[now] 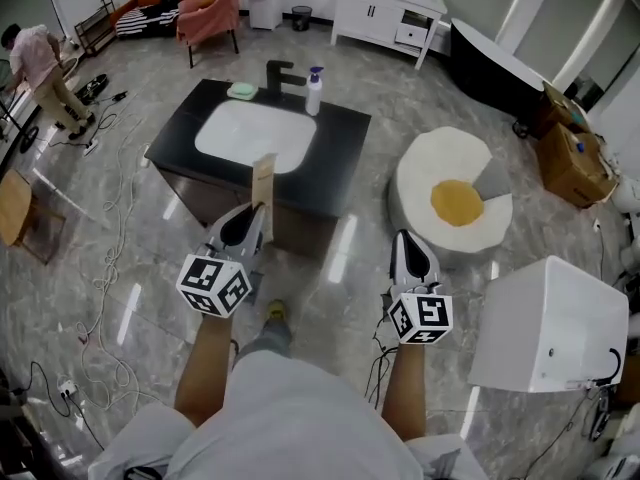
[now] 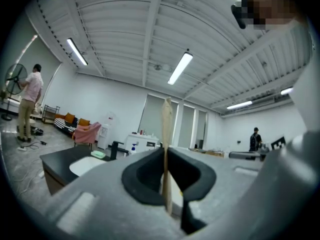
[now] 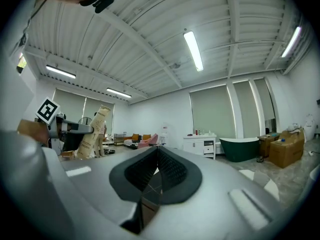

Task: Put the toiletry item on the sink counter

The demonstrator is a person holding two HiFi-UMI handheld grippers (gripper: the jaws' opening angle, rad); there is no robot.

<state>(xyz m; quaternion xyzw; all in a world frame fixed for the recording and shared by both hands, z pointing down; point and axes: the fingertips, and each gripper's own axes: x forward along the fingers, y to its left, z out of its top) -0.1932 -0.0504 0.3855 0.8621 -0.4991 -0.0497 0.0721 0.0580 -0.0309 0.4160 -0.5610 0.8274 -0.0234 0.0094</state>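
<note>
My left gripper point(image 1: 250, 220) is shut on a flat tan toothbrush pack point(image 1: 263, 180) that stands upright between its pads. In the left gripper view the pack point(image 2: 166, 134) shows edge-on, rising from the closed jaws. From the right gripper view the same pack point(image 3: 94, 131) appears at the left. The black sink counter point(image 1: 335, 158) with its white basin point(image 1: 255, 136) lies just beyond the pack. My right gripper point(image 1: 412, 253) hangs over the floor to the counter's right, shut with nothing in it point(image 3: 157, 166).
On the counter's far edge stand a black faucet point(image 1: 283, 73), a green soap dish point(image 1: 242, 90) and a pump bottle point(image 1: 314, 91). A round white pouf point(image 1: 455, 198) and a white box point(image 1: 550, 323) sit at the right. Cables point(image 1: 105, 268) trail at the left, near a person point(image 1: 40, 63).
</note>
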